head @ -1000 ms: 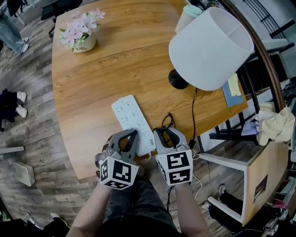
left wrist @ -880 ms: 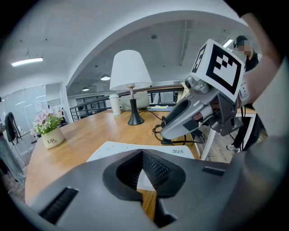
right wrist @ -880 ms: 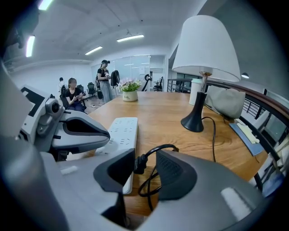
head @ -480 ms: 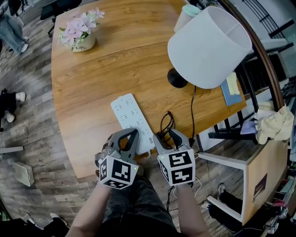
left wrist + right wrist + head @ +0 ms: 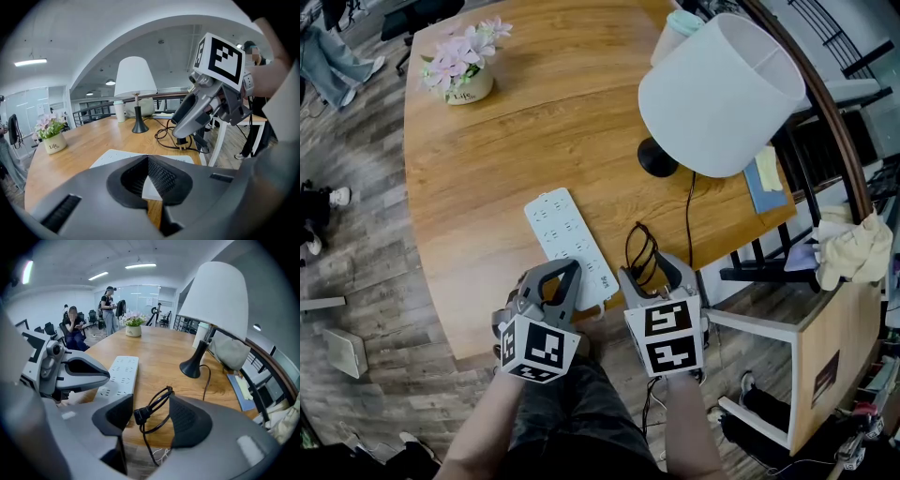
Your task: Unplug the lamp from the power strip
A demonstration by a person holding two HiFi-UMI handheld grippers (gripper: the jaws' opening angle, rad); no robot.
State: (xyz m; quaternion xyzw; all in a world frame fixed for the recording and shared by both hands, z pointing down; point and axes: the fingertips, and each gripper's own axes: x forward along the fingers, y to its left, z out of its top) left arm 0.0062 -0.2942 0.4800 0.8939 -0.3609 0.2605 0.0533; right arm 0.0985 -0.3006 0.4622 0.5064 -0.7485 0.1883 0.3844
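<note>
The right claw point(image 5: 151, 414) has just been opening and now gapes wide. The black plug point(image 5: 139, 415) lies loose between its jaws, not squeezed. It is out of the white power strip point(image 5: 119, 373) and rests just beside it on the table point(image 5: 534, 112). The plug looks small, hard and light. Its cord point(image 5: 158, 401) is floppy, so I would grab the plug body. The left claw point(image 5: 148, 159) is closed, with its tip at the strip's near end.

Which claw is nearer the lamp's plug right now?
Right. The right claw has just been opening its jaws, with the plug lying loose between them; the left claw sits to its left, clamped on the power strip.
</note>
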